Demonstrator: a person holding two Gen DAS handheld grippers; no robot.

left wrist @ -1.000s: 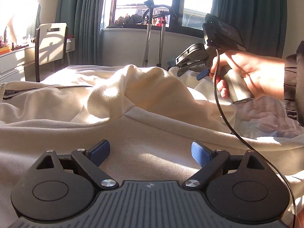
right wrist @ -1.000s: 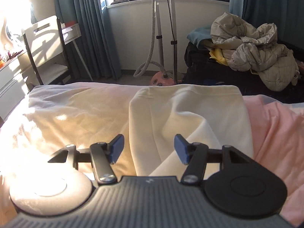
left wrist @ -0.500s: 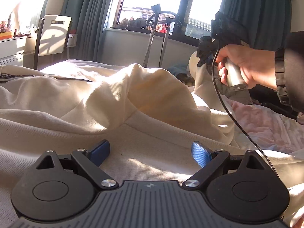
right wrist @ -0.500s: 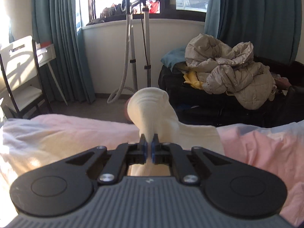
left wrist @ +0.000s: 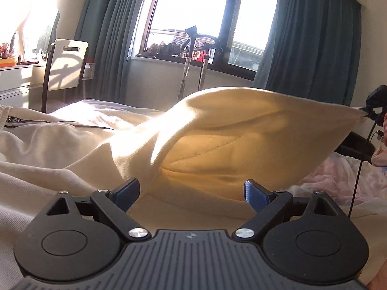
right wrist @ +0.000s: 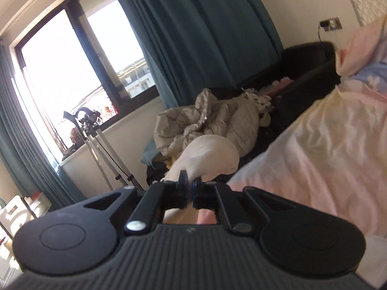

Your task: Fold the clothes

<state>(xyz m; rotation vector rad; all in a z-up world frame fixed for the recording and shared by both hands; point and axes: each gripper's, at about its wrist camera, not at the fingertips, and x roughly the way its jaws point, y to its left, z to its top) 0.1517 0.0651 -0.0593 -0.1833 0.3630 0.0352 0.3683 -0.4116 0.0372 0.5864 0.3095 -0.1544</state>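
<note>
A cream sweatshirt (left wrist: 217,135) lies spread over the bed, one part of it pulled up and out to the right into a taut fold. My right gripper (right wrist: 189,188) is shut on that cream fabric (right wrist: 212,154), which bulges past its fingertips. In the left wrist view the same gripper (left wrist: 368,113) shows at the far right edge, pinching the stretched corner. My left gripper (left wrist: 192,191) hovers low over the near part of the sweatshirt, open, with nothing between its blue pads (left wrist: 127,192).
A pink floral bedsheet (right wrist: 326,140) covers the bed on the right. A black sofa (right wrist: 309,60) holds a beige padded jacket (right wrist: 205,123). A garment steamer stand (left wrist: 191,55) stands by the window, a white chair (left wrist: 65,67) at the left, and teal curtains (right wrist: 205,24) hang behind.
My right gripper shut on the sweatshirt's edge, then swept right and upward while rolling, stretching the fabric out. The left gripper stayed open and barely shifted.
</note>
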